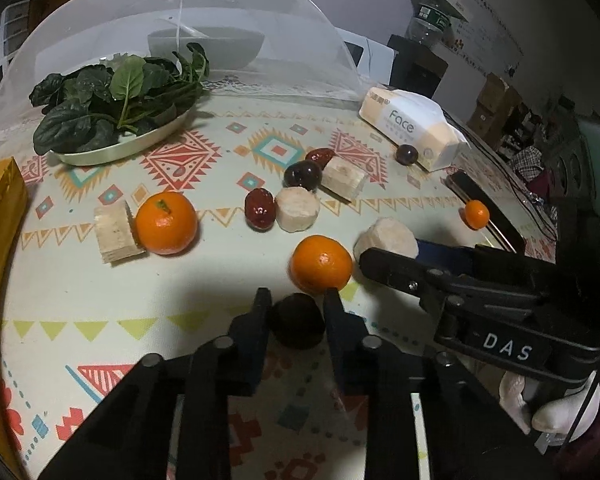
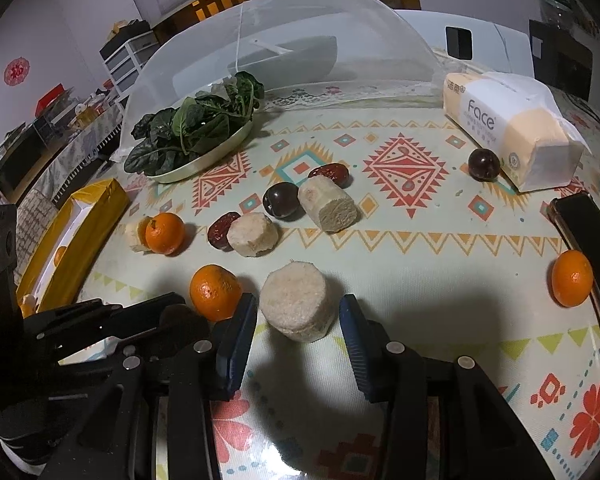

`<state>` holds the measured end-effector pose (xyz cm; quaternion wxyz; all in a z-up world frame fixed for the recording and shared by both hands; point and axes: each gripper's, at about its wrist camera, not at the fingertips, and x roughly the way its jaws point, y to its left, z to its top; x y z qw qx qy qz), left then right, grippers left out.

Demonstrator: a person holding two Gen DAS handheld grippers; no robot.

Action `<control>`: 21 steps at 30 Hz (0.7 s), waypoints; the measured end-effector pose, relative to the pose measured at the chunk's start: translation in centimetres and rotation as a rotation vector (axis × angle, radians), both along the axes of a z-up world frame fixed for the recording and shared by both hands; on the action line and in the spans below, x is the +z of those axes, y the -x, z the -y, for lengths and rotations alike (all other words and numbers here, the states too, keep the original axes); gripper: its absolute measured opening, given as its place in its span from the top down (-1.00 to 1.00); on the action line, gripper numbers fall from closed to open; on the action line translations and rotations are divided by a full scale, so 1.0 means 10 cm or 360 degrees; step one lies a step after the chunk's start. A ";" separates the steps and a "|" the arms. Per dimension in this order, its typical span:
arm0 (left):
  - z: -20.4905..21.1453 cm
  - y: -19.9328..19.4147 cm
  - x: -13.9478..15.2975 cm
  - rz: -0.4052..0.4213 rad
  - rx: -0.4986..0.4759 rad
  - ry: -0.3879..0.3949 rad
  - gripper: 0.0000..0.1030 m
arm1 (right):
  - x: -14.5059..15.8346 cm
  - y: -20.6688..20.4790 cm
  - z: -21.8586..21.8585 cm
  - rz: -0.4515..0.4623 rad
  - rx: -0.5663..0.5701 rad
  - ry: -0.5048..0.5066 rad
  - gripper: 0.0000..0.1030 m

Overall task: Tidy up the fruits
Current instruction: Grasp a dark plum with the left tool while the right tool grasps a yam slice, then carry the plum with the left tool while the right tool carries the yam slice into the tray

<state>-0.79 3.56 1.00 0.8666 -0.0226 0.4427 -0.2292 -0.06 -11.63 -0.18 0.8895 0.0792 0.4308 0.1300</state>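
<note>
Left gripper [image 1: 296, 300] closed on dark round fruit [image 1: 298, 320], pads touching both sides. Right gripper [image 2: 298, 312] partly open, straddling pale cylindrical chunk [image 2: 296, 300]; contact unclear.

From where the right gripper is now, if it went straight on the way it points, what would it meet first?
Most likely the pale round chunk lying between and just ahead of the right gripper's open fingers. The pads do not appear to touch it yet, though depth is unclear. The mandarin lies off to the side.
</note>
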 end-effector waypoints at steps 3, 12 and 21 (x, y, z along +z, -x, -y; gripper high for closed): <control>0.01 0.01 0.01 0.0012 0.0007 -0.0015 0.53 | 0.00 -0.01 -0.01 0.0003 -0.0004 0.0018 0.23; 0.02 0.10 0.04 0.0037 0.0043 -0.0068 0.54 | 0.02 0.02 -0.01 0.0014 -0.0021 0.0035 0.27; -0.24 0.41 0.33 0.0144 0.0121 -0.0011 0.54 | 0.20 0.31 -0.01 0.0069 -0.0027 0.0017 0.27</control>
